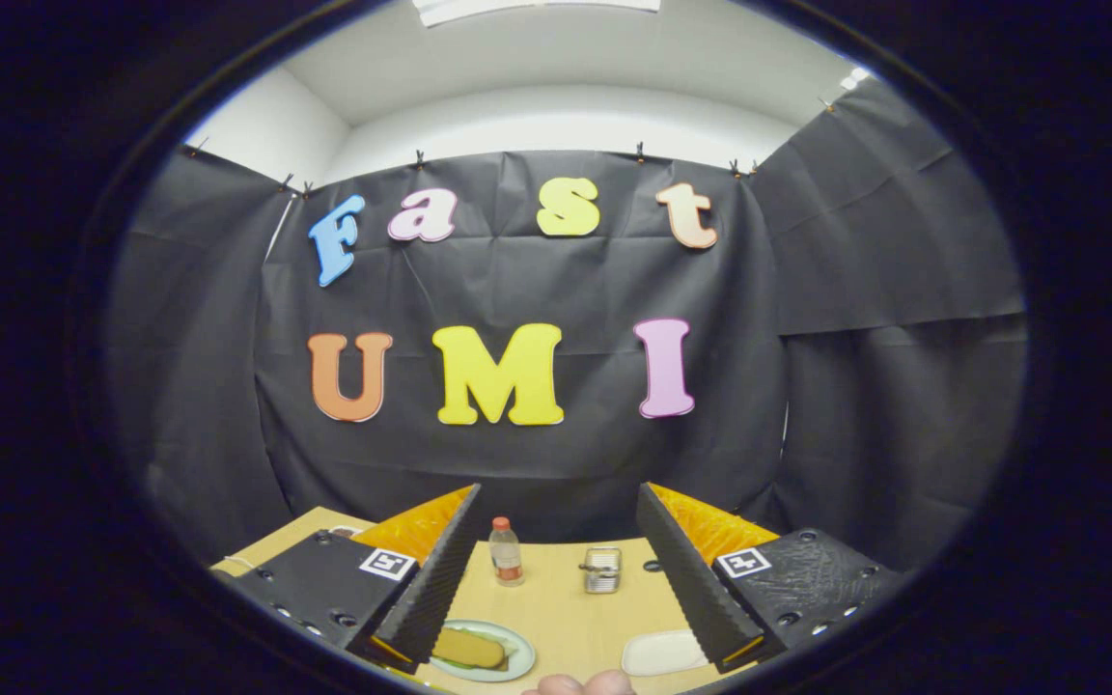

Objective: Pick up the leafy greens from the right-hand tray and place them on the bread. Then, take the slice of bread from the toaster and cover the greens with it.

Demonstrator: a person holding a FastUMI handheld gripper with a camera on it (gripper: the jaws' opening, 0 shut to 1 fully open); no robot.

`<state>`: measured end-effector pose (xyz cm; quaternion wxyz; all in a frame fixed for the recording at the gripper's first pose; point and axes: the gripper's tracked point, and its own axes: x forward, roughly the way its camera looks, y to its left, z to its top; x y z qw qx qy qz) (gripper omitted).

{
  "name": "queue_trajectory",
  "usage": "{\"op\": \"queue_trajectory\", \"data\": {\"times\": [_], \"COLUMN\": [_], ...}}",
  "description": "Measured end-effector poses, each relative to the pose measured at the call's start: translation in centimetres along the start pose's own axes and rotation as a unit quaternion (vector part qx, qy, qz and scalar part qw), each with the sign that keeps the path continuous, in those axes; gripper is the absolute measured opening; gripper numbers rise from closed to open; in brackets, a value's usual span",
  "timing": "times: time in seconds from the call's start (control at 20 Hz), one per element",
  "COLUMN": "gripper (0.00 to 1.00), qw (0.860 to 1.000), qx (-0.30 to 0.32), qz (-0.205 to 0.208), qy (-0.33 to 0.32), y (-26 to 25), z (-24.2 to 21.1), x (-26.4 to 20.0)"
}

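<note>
So the tongs [561,569] are spread wide with nothing between the fingers, held up high and level over a light wooden tabletop [566,618]. Biggest risk I can see from this pose: everything that matters sits low and close in, right down by the finger roots, so dropping onto any of it means a steep dip and the camera could lose sight of the target on the way. The pale white rectangular tray [664,653] is tucked against the inside of the right finger, partly hidden behind it, and I honestly can't make out any leafy greens on it, either they're hidden or too small to tell. So whether the greens are waiting there or have already gone over, can't say. The round pale-green plate [521,660] lies by the inside of the left finger with a tan, flattish slice of bread [469,648] on it, its near end covered by the finger; there's a hint of something darker at its lower edge, could be greens, could be shadow. Coming down blind there, a finger could clip the plate rim and shove it. Beyond the fingertips, between them, stands a small shiny metal toaster [601,569], and I can't tell if a slice pokes out of it. A small clear plastic bottle with an orange cap [506,551] stands just left of it, easy to topple on a reach. A fingertip [580,685] peeks in at the near end.
</note>
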<state>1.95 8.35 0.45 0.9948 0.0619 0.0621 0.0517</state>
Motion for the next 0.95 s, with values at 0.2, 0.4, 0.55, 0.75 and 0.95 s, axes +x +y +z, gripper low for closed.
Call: {"op": "queue_trajectory", "data": {"times": [0.2,0.4,0.55,0.75,0.95], "gripper": [0.97,0.97,0.97,0.97,0.97], "qw": [1.000,1.000,1.000,1.000,1.000], "qx": [-0.005,0.007,0.012,0.014,0.010], "qz": [-0.001,0.002,0.003,0.012,0.021], "qy": [-0.010,-0.010,-0.010,-0.006,-0.007], "y": [0.2,0.3,0.1,0.7,1.7], "z": [0.8,1.1,1.0,0.7,0.9], "x": [-0.2,-0.6,-1.0,-1.3,-1.5]}}
